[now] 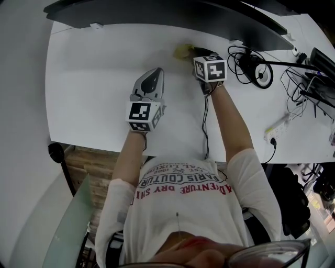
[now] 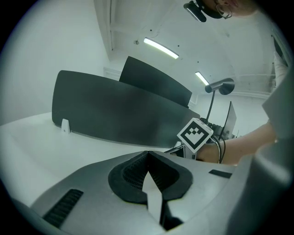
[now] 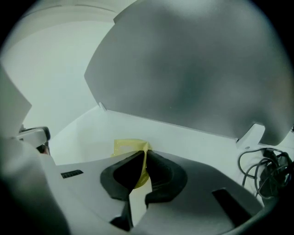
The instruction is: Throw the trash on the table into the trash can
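A crumpled yellow piece of trash [image 1: 183, 51] lies at the far side of the white table [image 1: 94, 89], close to the dark divider panel. My right gripper [image 3: 144, 155] has its jaws pressed together on this yellow trash [image 3: 129, 148], which sticks out between and beyond the tips. In the head view the right gripper [image 1: 194, 52] reaches to the trash from the right. My left gripper [image 1: 153, 76] rests over the middle of the table, its jaws closed with nothing between them [image 2: 148, 158].
A dark curved divider panel [image 1: 157, 13] runs along the table's far edge. Black cables and a round lamp base [image 1: 256, 70] sit at the right, with a white power strip [image 1: 276, 127] near the right front. A cable [image 1: 205, 125] trails from the right gripper toward me.
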Demonstrator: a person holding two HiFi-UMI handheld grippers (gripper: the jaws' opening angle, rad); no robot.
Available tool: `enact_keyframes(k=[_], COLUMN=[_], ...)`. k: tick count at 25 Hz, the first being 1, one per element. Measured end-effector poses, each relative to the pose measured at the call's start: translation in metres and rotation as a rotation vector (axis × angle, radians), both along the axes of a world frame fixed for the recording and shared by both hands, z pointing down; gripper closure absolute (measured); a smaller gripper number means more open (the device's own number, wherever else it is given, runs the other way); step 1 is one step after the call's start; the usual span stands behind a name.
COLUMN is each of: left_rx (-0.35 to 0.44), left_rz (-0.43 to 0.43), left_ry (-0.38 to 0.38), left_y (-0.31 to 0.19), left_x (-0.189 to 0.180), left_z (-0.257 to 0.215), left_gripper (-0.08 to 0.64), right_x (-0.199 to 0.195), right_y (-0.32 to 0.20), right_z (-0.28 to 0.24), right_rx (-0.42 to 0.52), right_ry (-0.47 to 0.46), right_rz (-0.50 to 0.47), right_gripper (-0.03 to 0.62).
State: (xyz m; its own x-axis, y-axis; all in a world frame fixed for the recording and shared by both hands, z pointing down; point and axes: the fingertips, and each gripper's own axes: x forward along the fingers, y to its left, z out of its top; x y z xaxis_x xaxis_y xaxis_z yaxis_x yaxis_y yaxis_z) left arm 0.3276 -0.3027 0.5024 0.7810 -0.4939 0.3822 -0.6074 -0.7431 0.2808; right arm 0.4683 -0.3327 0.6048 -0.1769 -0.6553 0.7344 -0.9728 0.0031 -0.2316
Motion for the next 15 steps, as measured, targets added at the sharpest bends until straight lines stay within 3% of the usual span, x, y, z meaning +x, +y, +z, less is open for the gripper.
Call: enact_keyframes(k=[8,15], left_rx=[0.049,0.089], left_rz=[-0.062,-0.215], left_ry=[0.027,0.039], left_y=[0.026,0.057], left_x=[-0.052,-0.168], left_z=[-0.037,-0.068], left_gripper=[0.537,0.537], right_x=[-0.081,-0.210], right_y=[0.018,0.048], right_z=[-0.075,-0.127], right_rx=[0.121,0.196], right_ry=[-0.054,-0.101], right_rz=[-0.098,-0.250], right_gripper=[0.552,0.552])
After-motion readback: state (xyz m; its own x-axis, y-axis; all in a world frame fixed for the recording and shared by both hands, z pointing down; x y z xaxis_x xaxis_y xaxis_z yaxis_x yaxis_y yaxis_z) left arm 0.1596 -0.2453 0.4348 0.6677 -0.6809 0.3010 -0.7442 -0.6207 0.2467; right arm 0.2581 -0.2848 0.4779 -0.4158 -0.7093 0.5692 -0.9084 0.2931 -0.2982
